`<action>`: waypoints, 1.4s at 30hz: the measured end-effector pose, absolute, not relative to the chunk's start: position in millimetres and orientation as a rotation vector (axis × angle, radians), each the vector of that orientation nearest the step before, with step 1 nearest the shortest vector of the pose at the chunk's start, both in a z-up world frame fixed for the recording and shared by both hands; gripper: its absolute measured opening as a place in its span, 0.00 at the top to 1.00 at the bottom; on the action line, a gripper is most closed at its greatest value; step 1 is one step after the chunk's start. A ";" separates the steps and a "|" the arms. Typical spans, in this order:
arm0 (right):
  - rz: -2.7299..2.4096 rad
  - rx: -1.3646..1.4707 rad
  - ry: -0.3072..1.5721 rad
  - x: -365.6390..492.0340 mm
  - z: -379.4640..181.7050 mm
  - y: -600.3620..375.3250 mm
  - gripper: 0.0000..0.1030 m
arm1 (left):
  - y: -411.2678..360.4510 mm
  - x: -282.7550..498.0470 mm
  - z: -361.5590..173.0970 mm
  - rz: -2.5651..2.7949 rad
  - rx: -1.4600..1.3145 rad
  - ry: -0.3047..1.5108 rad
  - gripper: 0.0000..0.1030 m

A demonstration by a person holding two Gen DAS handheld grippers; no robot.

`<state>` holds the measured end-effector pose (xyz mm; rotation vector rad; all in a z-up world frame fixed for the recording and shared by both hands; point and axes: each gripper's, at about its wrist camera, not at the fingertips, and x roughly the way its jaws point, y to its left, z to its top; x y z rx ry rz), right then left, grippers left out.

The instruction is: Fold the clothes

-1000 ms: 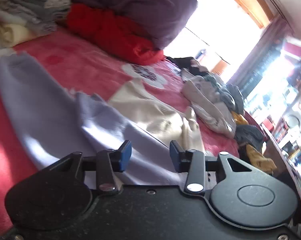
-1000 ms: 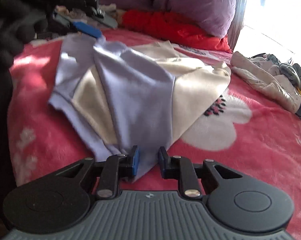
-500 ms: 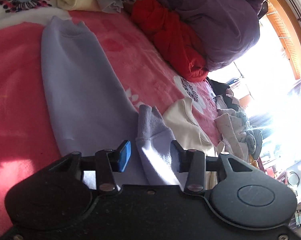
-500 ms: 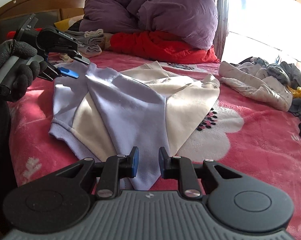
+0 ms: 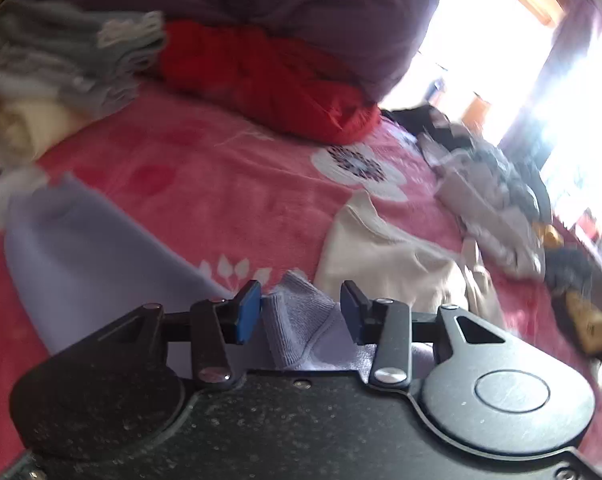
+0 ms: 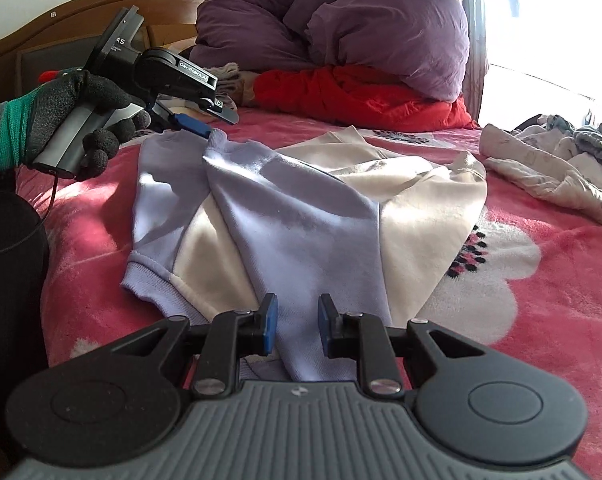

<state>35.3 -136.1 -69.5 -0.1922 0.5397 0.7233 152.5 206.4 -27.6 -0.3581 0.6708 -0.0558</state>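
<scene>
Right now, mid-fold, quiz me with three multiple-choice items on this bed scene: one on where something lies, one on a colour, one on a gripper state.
1. Where does the red bundle lie?
A. Under the purple duvet near the headboard
B. On the sweatshirt
C. On the floor

2. What colour is the folded-in sleeve lying across the cream body of the sweatshirt?
A. Green
B. Lavender
C. Black

3. What state is the left gripper in?
A. Shut on the blanket
B. Out of view
C. Open, with a lavender cuff between its fingers

Answers:
1 A: the duvet's bulk sits on top of the red fabric at the head of the bed.
2 B: the sleeve is pale lavender against the cream front.
3 C: a clear gap shows between both blue pads, with the ribbed cuff lying in it.
</scene>
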 end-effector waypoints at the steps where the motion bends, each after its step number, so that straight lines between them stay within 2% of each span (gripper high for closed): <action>1: 0.725 -0.184 0.546 37.5 -70.4 -136.6 0.77 | 203.3 160.1 -25.2 -0.091 -0.293 0.694 0.60; 5: 0.729 -0.159 0.553 40.4 -71.3 -139.4 0.77 | 194.8 183.8 -25.7 -0.174 -0.091 0.796 0.60; 13: 0.743 -0.154 0.567 43.5 -74.4 -139.6 0.77 | 196.3 196.0 -3.2 -0.300 0.018 0.830 0.58; 21: 0.748 -0.143 0.574 45.9 -75.3 -140.7 0.77 | 179.3 218.5 -26.9 -0.377 0.114 0.943 0.56; 22: 0.749 -0.142 0.574 46.3 -75.5 -140.7 0.77 | 177.6 219.1 -31.2 -0.377 0.121 0.945 0.64; 23: 0.750 -0.141 0.576 46.7 -75.9 -140.8 0.77 | 175.6 219.9 -35.5 -0.379 0.126 0.950 0.83; 25: 0.752 -0.141 0.581 47.4 -76.6 -140.5 0.77 | 170.2 214.9 -38.6 -0.385 0.147 0.914 0.91; 28: 0.754 -0.145 0.586 47.9 -77.5 -139.7 0.77 | 164.4 203.4 -29.5 -0.349 0.162 0.792 0.95; 31: 0.756 -0.152 0.588 47.7 -78.6 -139.2 0.77 | 165.6 195.9 -21.5 -0.321 0.114 0.721 0.95; 33: 0.758 -0.151 0.590 48.1 -79.0 -139.5 0.77 | 169.8 192.6 -20.8 -0.282 0.098 0.709 0.85; 35: 0.757 -0.152 0.587 47.5 -78.4 -139.5 0.77 | 174.1 189.3 -20.2 -0.244 0.082 0.698 0.56; 39: 0.758 -0.148 0.576 46.0 -75.2 -140.8 0.76 | 182.6 182.7 -19.0 -0.167 0.049 0.675 0.58; 40: 0.760 -0.138 0.575 46.4 -73.9 -142.1 0.76 | 183.2 176.5 -14.3 -0.165 0.028 0.653 0.62; 41: 0.761 -0.128 0.573 46.7 -72.5 -143.5 0.76 | 179.6 173.7 -12.8 -0.172 0.014 0.646 0.72; 42: 0.762 -0.120 0.570 46.6 -71.2 -144.6 0.76 | 175.2 171.8 -12.2 -0.179 0.002 0.642 0.78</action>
